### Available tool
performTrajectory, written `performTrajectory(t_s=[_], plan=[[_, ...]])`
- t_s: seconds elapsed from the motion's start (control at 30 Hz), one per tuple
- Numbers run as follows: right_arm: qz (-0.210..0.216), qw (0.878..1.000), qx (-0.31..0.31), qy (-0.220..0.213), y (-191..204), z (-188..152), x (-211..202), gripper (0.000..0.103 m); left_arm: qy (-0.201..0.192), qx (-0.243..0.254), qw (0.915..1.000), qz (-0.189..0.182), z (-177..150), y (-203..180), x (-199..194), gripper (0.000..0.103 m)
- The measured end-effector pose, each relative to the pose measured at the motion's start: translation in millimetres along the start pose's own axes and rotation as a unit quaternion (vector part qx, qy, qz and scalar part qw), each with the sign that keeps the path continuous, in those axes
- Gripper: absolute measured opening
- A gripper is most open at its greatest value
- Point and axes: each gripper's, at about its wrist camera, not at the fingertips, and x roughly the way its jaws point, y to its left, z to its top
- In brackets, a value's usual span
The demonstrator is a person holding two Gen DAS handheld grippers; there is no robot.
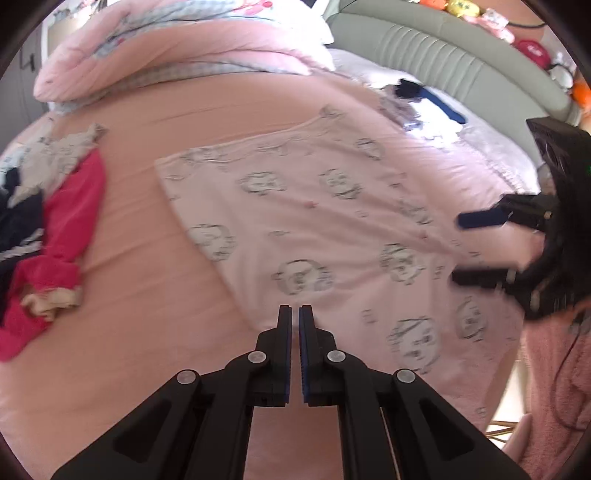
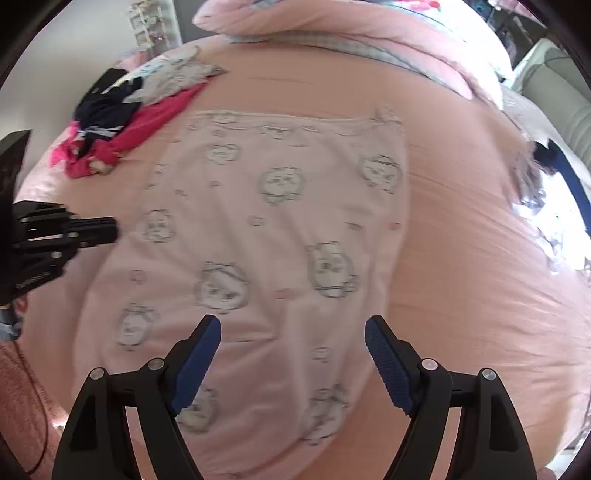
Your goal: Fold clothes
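A pale pink garment [image 1: 314, 221] [image 2: 280, 229] printed with grey cartoon faces lies spread flat on the pink bed sheet [image 1: 147, 295] [image 2: 461, 258]. My left gripper [image 1: 294, 314] [image 2: 112, 230] is shut with only a thin slit between its pads and nothing in it; its tips hover at the garment's near edge. My right gripper [image 2: 291, 325] [image 1: 458, 247] stands wide open over the garment's near end, with its blue pads [image 2: 201, 354] apart and cloth showing between them, nothing gripped.
A heap of other clothes, with a red garment [image 1: 70, 236] [image 2: 147, 122], navy and grey pieces, lies on the sheet to the left. A folded pink quilt [image 1: 177, 55] [image 2: 351, 26] lies at the far end. A grey-green headboard [image 1: 461, 62] and a dark blue item [image 1: 443, 103] are at right.
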Motion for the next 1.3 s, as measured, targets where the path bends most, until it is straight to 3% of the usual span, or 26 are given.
performTrajectory(t_s=[0.13, 0.2, 0.27, 0.37, 0.43, 0.5, 0.57, 0.7, 0.77, 0.83, 0.97, 1.17, 1.3], plan=[[0.038, 0.996, -0.074, 0.016, 67.8, -6.1, 16.9, 0.08, 0.06, 0.047, 0.9961, 0.046, -4.6, -8.5, 20.7, 0.005], [0.03, 0.994, -0.098, 0.045, 86.7, -16.4, 34.0, 0.08, 0.065, 0.028, 0.9956, 0.061, -4.9, 2.5, 13.1, 0.005], [0.027, 0.993, -0.106, 0.04, 86.9, -30.4, 26.0, 0.08, 0.064, 0.01, 0.9922, 0.107, -8.1, 17.1, 3.0, 0.005], [0.049, 0.991, -0.111, 0.05, 80.3, -45.9, 9.9, 0.08, 0.041, -0.022, 0.9957, 0.08, -10.9, 25.1, -11.5, 0.005], [0.066, 0.991, -0.1, 0.064, 75.0, -41.9, 3.2, 0.079, 0.022, -0.007, 0.9984, 0.051, -10.7, 7.2, -15.0, 0.005], [0.073, 0.993, -0.079, 0.044, 73.3, -30.7, -4.1, 0.079, 0.009, 0.009, 0.9996, 0.027, -10.8, -10.7, -16.7, 0.005], [0.076, 0.995, -0.067, 0.02, 75.8, -19.4, -7.6, 0.079, 0.017, 0.029, 0.9992, 0.024, -12.5, -28.4, -11.8, 0.005], [0.06, 0.995, -0.069, 0.029, 86.6, -1.5, 17.8, 0.079, 0.049, 0.036, 0.9978, 0.025, -20.1, -36.7, 5.3, 0.005], [0.058, 0.994, -0.073, 0.057, 77.1, 3.8, 36.0, 0.08, 0.039, 0.027, 0.9986, 0.022, -18.7, -29.9, 1.6, 0.006], [0.053, 0.993, -0.088, 0.055, 76.9, -2.3, 30.6, 0.08, 0.03, 0.018, 0.9992, 0.019, -17.3, -23.1, -2.1, 0.005], [0.091, 0.988, -0.106, 0.07, 78.7, -6.3, 15.8, 0.08, 0.011, 0.0, 0.9998, 0.014, -14.5, -9.5, -9.6, 0.005], [0.057, 0.997, -0.034, 0.027, 45.0, 34.9, 18.5, 0.08, 0.003, 0.0, 0.9997, 0.025, -10.9, -5.1, -7.7, 0.006], [0.031, 0.996, -0.075, 0.025, 53.8, 62.2, 49.1, 0.08, 0.022, -0.014, 0.9997, 0.004, -6.4, -0.9, 15.4, 0.005]])
